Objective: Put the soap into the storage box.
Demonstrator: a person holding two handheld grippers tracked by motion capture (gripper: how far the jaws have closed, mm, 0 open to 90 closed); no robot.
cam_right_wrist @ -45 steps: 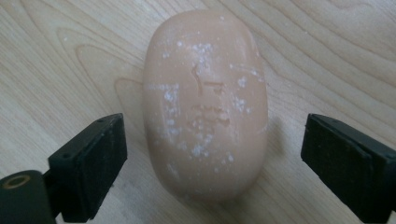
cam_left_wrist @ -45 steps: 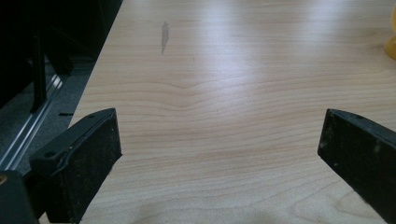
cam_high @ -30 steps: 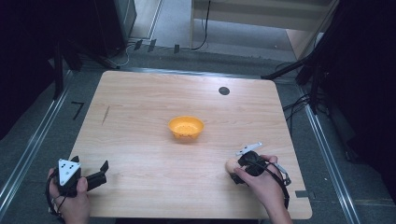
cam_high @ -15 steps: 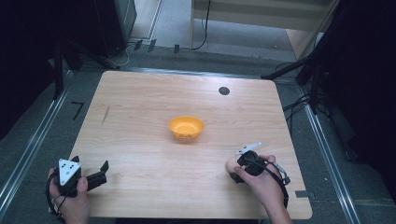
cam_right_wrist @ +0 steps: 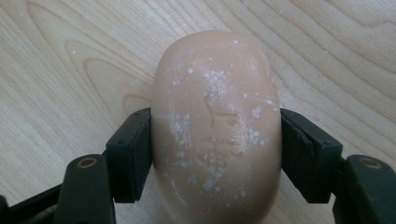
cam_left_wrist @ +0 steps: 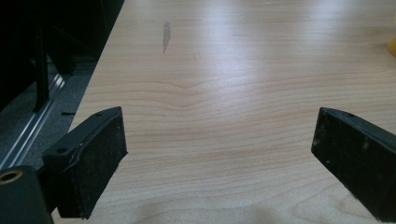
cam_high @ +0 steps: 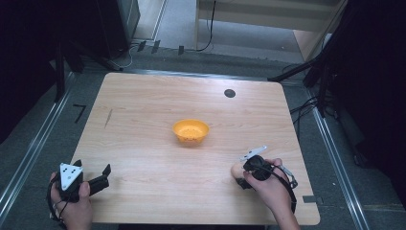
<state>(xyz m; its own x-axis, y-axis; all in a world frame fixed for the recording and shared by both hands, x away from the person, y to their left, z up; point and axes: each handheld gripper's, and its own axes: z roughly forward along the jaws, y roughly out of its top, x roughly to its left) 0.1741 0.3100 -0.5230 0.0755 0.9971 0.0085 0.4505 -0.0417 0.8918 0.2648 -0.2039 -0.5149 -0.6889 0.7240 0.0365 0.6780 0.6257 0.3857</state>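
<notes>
Fingers of right gripper clamp what looks like potato.

Place: a lab or test room set up for recording.
Counter: pale wooden counter, bare at centre.
Floor: grey floor with metal rails at 9 and 3 o'clock.
Cables: black cables at 2 o'clock.
Surroundings: dark curtains at 10 o'clock.
</notes>
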